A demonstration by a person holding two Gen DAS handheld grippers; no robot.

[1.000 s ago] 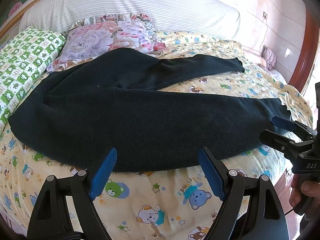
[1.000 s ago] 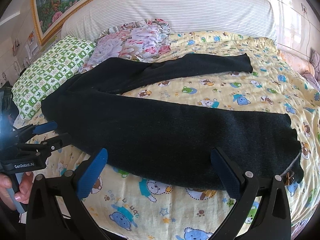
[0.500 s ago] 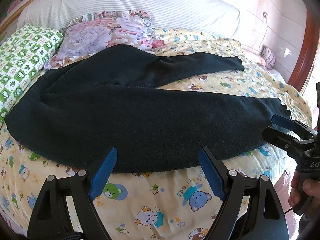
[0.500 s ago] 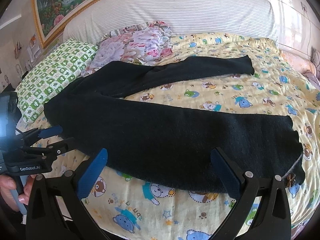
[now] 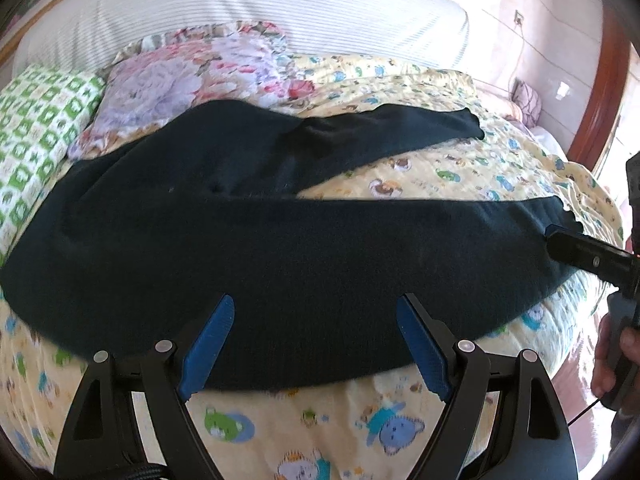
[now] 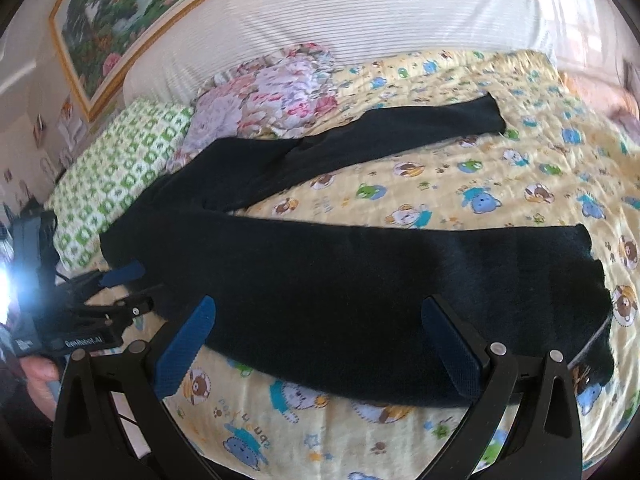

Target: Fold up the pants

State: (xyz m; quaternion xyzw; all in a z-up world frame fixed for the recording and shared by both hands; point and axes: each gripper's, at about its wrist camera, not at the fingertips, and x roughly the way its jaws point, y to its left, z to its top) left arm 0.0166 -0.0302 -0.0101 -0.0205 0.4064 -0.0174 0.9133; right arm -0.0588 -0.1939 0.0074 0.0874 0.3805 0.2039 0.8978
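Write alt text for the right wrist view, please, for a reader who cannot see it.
Black pants lie spread across a yellow cartoon-print quilt, legs apart in a V. The open right gripper hovers over the near leg; the left gripper approaches the waist end.

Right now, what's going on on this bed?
A person is about to fold black pants spread flat on a cartoon-print quilt, legs splayed apart. The left hand-held gripper is open, its fingers over the near edge of the closer leg toward the waist. The right hand-held gripper is open over the same leg nearer the cuff. Neither has closed on fabric; nothing is folded yet.
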